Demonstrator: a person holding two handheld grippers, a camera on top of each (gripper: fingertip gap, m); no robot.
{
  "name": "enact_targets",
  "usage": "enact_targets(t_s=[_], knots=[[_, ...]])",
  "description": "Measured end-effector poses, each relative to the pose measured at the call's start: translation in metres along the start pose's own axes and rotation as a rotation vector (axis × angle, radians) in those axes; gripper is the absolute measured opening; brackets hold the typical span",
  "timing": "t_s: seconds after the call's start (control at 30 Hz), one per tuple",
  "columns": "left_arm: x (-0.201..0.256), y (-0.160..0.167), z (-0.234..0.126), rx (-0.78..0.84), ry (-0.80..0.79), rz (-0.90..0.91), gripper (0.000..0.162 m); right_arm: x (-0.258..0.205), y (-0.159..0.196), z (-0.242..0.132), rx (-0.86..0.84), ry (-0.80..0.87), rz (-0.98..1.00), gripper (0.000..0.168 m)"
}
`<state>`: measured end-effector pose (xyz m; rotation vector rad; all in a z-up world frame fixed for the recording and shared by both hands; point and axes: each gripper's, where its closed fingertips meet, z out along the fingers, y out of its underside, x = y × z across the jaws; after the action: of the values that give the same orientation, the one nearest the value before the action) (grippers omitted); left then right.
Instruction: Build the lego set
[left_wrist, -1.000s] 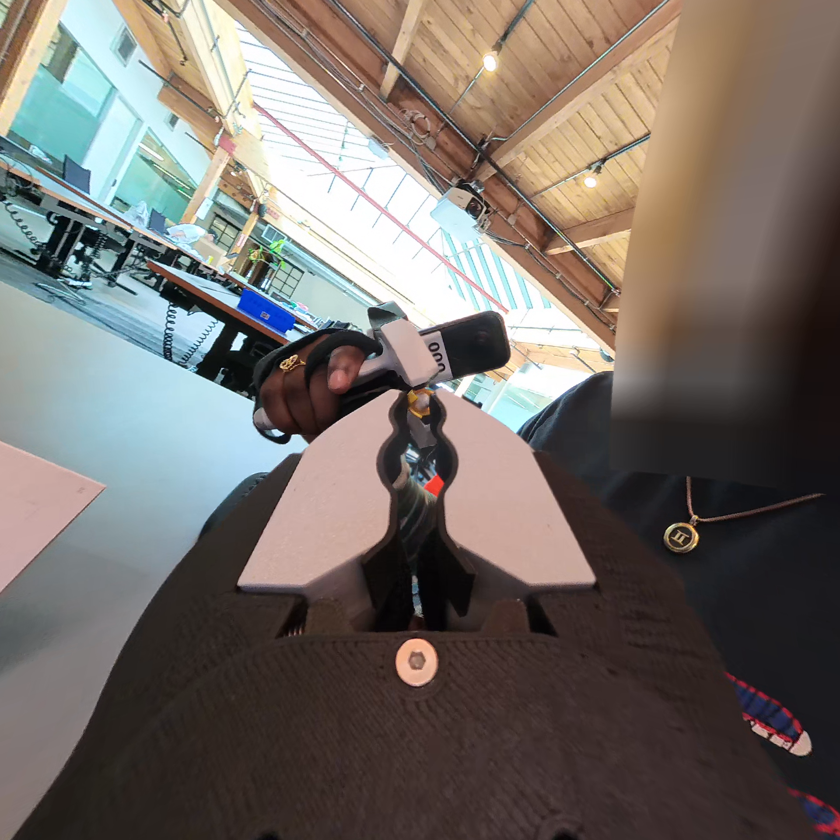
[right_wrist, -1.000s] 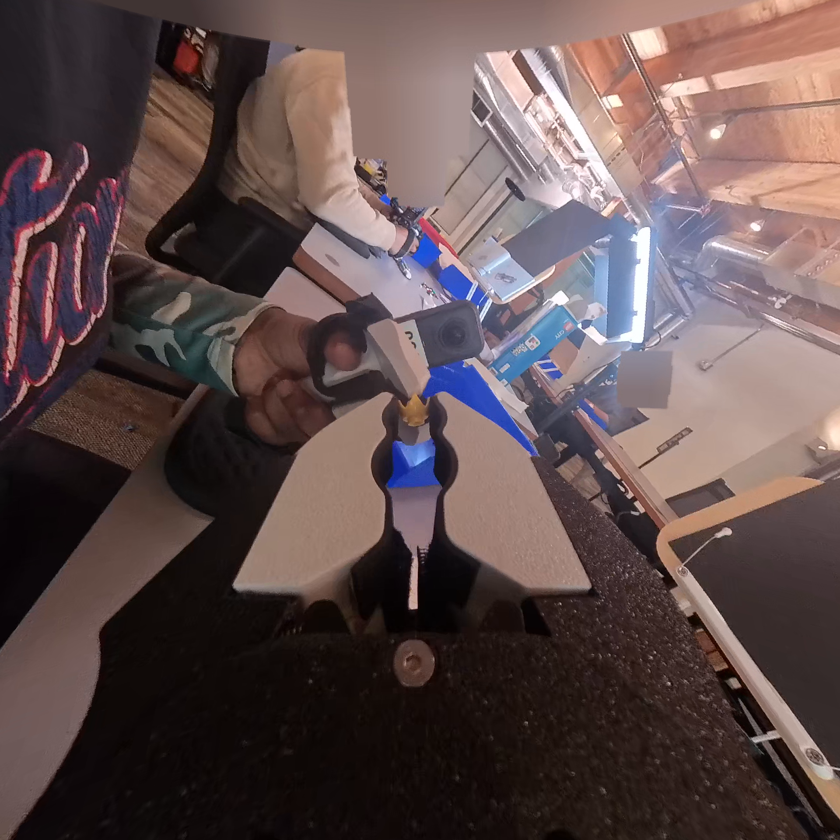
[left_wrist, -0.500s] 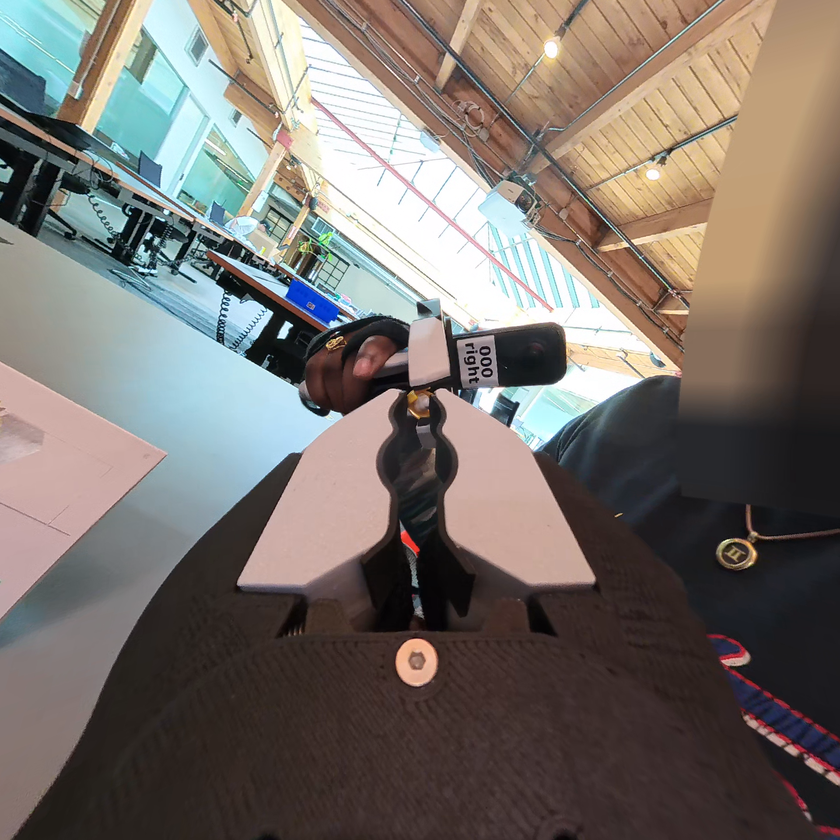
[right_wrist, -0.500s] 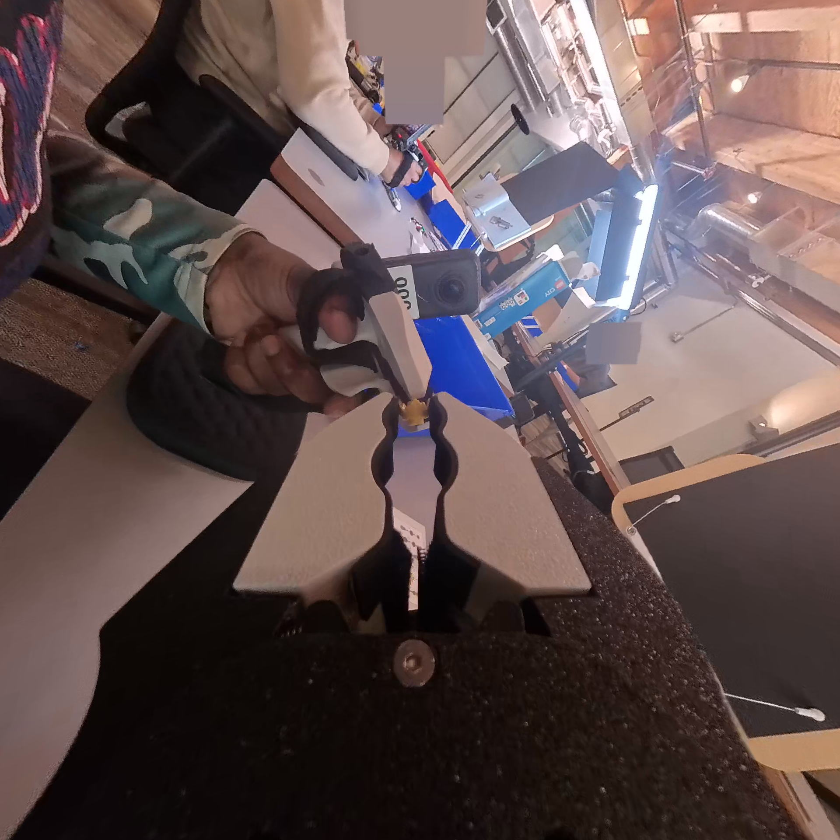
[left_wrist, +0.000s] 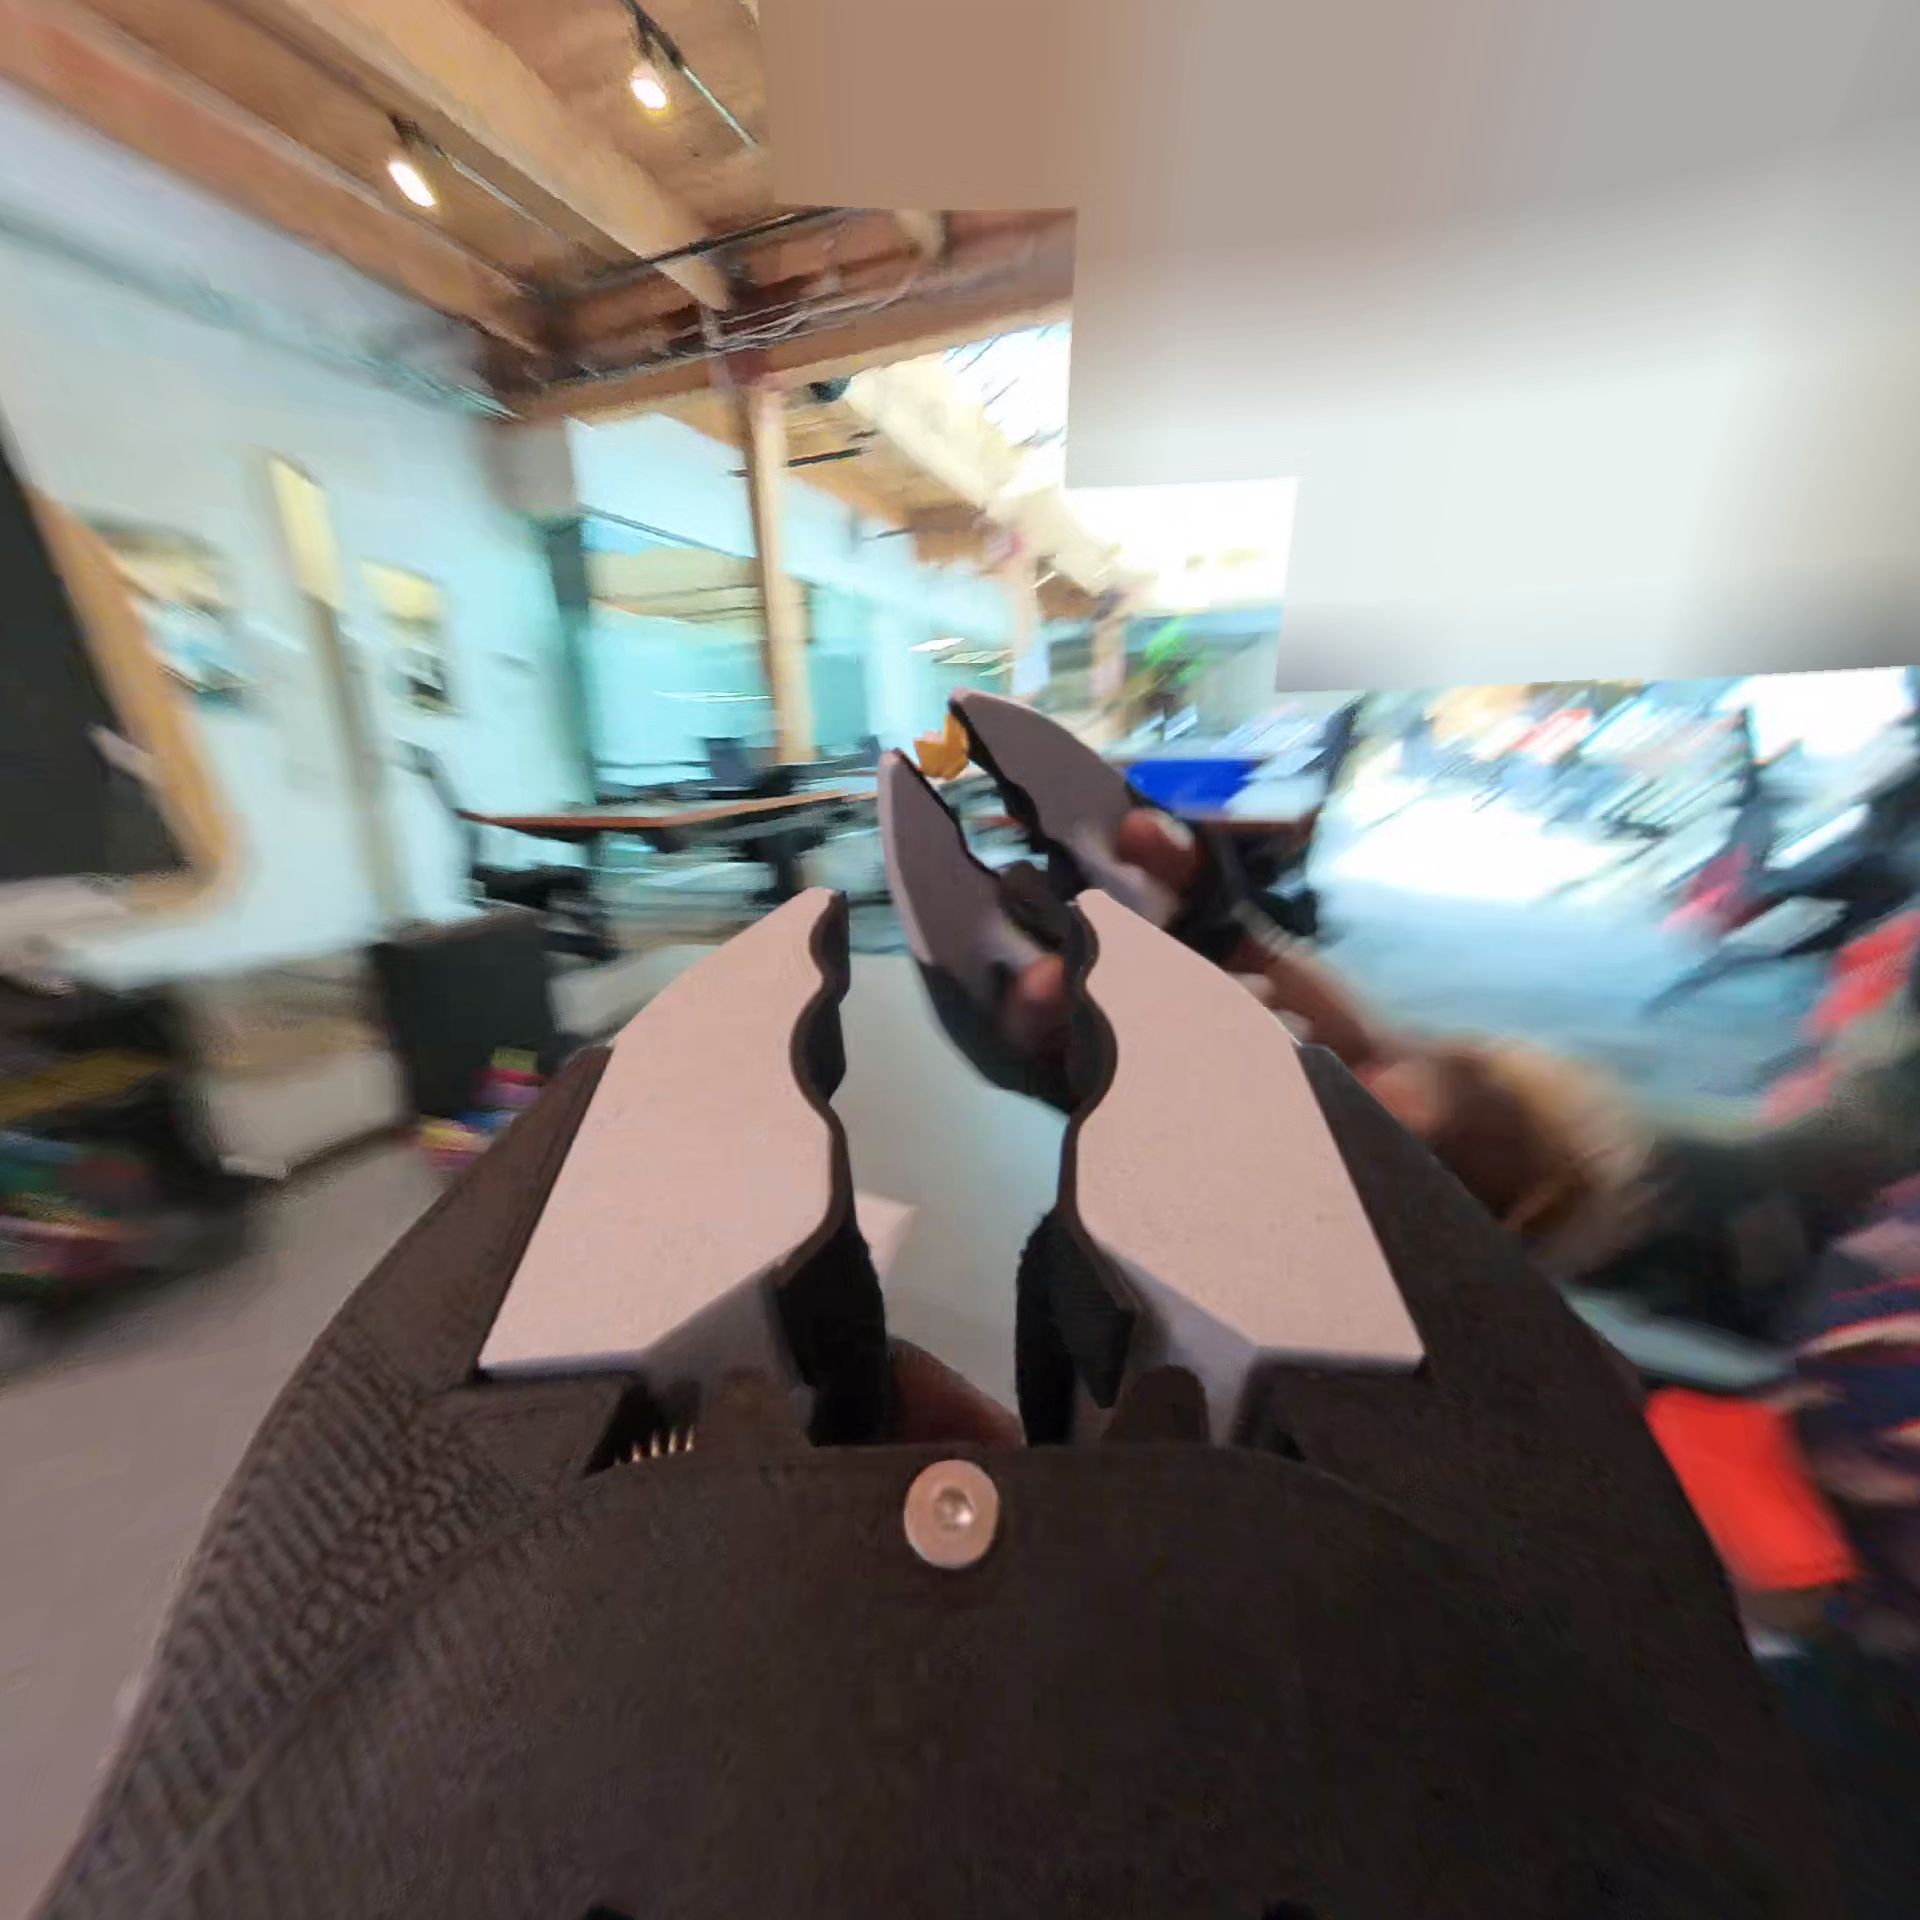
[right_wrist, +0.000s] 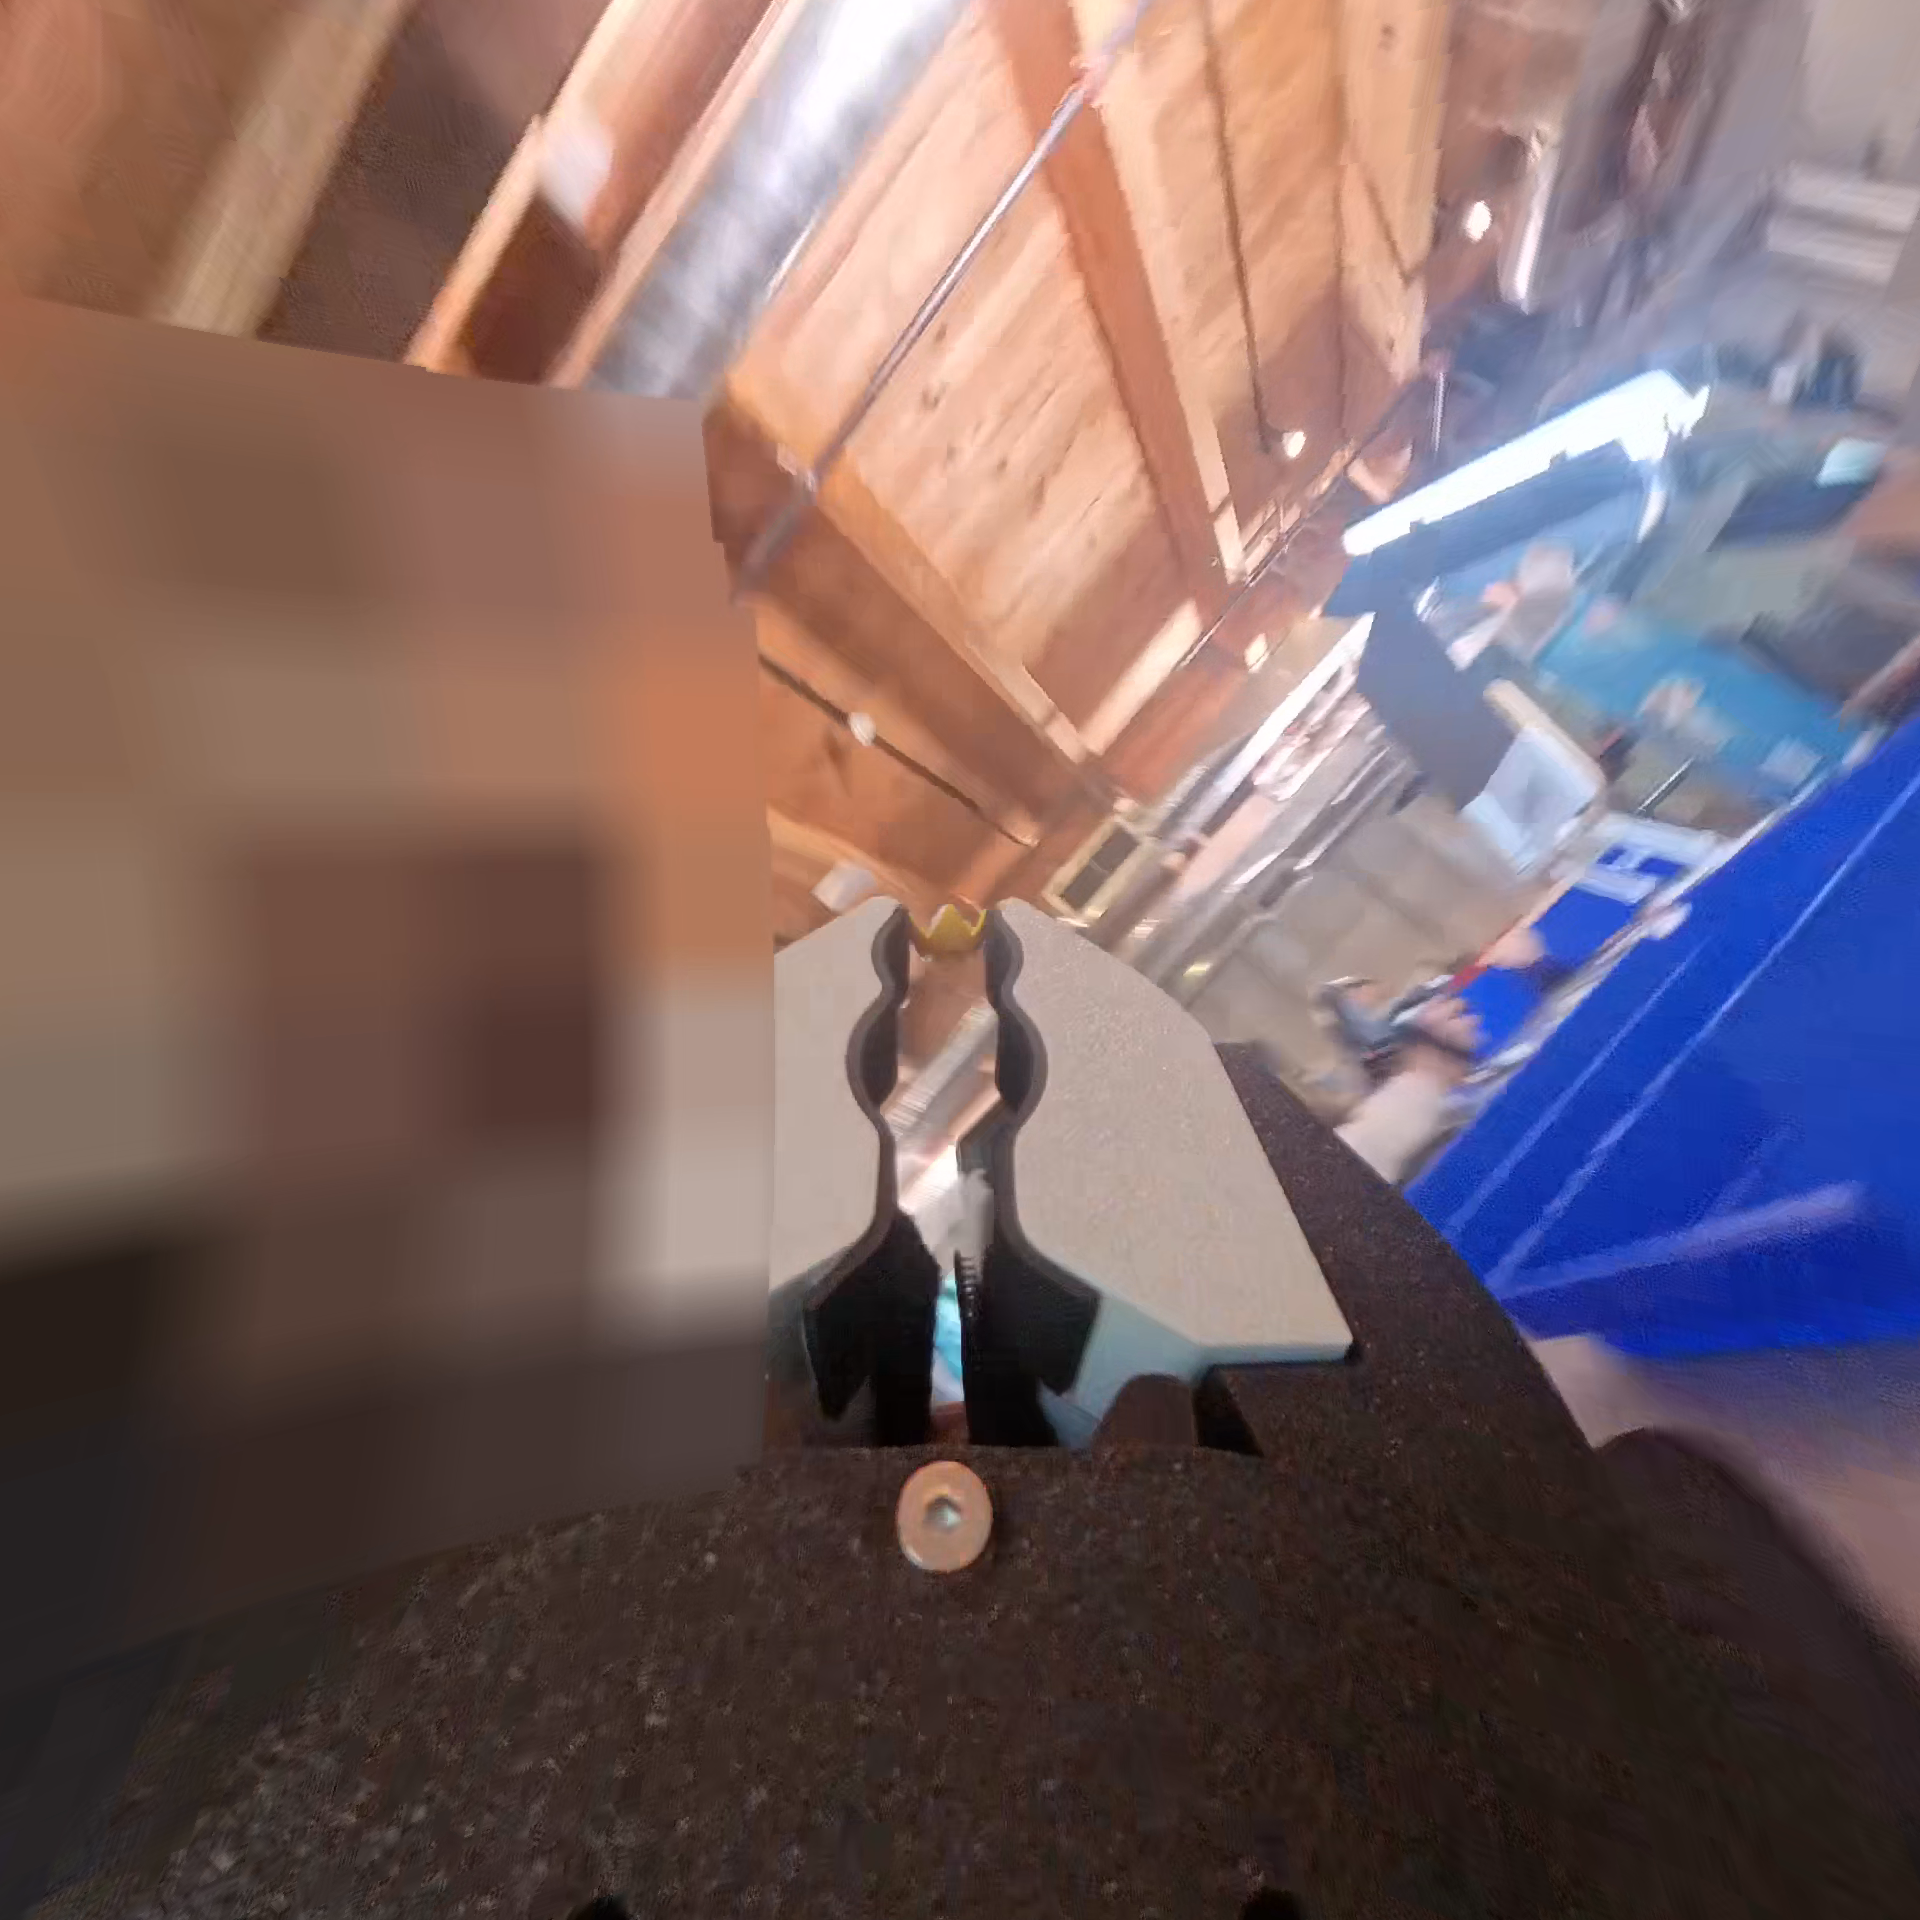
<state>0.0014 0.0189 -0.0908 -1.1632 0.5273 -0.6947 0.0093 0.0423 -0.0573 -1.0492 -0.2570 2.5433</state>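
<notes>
Spreading wide, the left gripper (left_wrist: 951, 925) has its grey fingers (left_wrist: 717, 1122) apart with nothing between them; pale tabletop (left_wrist: 940, 1132) shows through the gap. Just beyond and right of it, raised in the air, the right gripper (right_wrist: 948, 920) is clenched on a small gold crown piece (right_wrist: 948, 928), pinched at the very fingertips, points outward. Background heavily motion-blurred: wooden ceiling (right_wrist: 997, 436) overhead, blue bin (right_wrist: 1704, 1049) at far right.
</notes>
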Motion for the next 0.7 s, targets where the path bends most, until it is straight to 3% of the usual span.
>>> enact_targets(t_s=[0.07,0.13,0.3,0.53,0.7], knots=[[-0.003,0.000,-0.002,-0.069,-0.074,0.311,0.036,0.009,0.005,-0.001,0.042,0.001,0.234,0.014],[-0.004,-0.003,-0.002,-0.122,-0.080,0.478,0.034,0.016,0.013,0.000,0.037,0.026,0.338,0.014],[0.002,-0.020,-0.002,-0.140,0.005,0.692,0.031,-0.001,0.030,0.006,-0.112,-0.024,0.289,0.014],[0.020,-0.025,0.012,-0.164,0.108,0.841,0.027,-0.020,0.041,0.006,-0.236,-0.103,0.174,0.014],[0.024,-0.026,0.019,-0.179,0.135,0.862,0.013,-0.024,0.042,0.006,-0.247,-0.121,0.151,0.014]])
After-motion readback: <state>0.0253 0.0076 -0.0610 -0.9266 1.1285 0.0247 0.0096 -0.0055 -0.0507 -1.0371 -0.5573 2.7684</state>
